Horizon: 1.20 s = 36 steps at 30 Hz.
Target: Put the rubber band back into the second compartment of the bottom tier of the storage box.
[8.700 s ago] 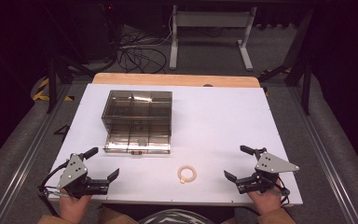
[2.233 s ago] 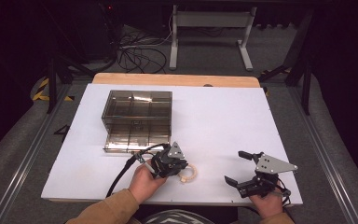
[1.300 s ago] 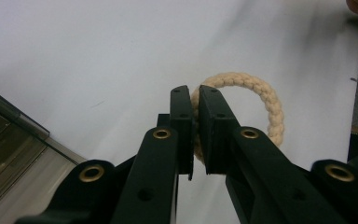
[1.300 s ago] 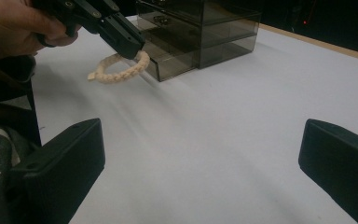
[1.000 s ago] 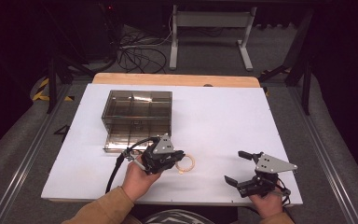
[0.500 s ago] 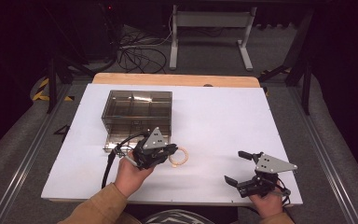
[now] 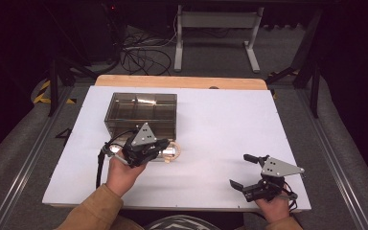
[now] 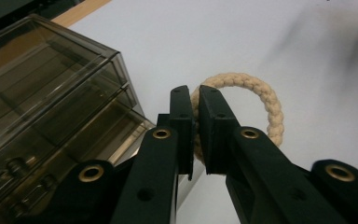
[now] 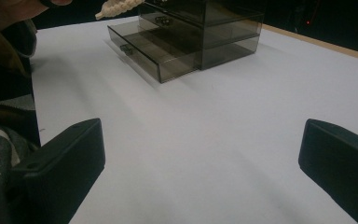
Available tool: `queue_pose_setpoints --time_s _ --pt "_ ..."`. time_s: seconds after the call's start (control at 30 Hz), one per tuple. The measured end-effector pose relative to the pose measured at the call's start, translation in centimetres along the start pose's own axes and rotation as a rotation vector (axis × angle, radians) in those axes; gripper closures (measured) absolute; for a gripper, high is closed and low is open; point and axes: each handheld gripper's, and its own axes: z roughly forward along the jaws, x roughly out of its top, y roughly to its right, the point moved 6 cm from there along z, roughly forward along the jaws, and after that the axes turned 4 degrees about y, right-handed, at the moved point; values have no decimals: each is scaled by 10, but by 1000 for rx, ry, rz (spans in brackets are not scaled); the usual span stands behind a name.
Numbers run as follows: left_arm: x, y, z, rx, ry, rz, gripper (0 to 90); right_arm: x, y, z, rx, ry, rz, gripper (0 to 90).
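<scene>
Cream rope ring (image 8: 242, 105) sits pinched between the left gripper (image 8: 196, 121) jaws, its loop curving out past their tips, just beside the smoky drawer box (image 8: 51, 116). Right gripper (image 7: 249, 173) jaws rest spread wide.

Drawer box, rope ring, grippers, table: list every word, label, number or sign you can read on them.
None: the smoky drawer box, the rope ring clamped in the left gripper, the open right gripper and the white table bear no readable text.
</scene>
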Motion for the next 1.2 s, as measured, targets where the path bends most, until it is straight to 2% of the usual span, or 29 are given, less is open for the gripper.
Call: queue_pose_setpoints --time_s 0.37,0.53,1.07,1.2 --pt "-7 -25 -16 62 6 -6 844 1 1 2 5 -1 -7 8" --pt "-12 -36 -21 77 4 -13 842 1 0 2 5 -2 -6 8" --pt "-33 -66 -26 133 -31 -51 842 0 0 0 3 2 -1 8" --pt "-39 -70 -24 139 -46 -47 841 0 0 0 3 0 -2 8"
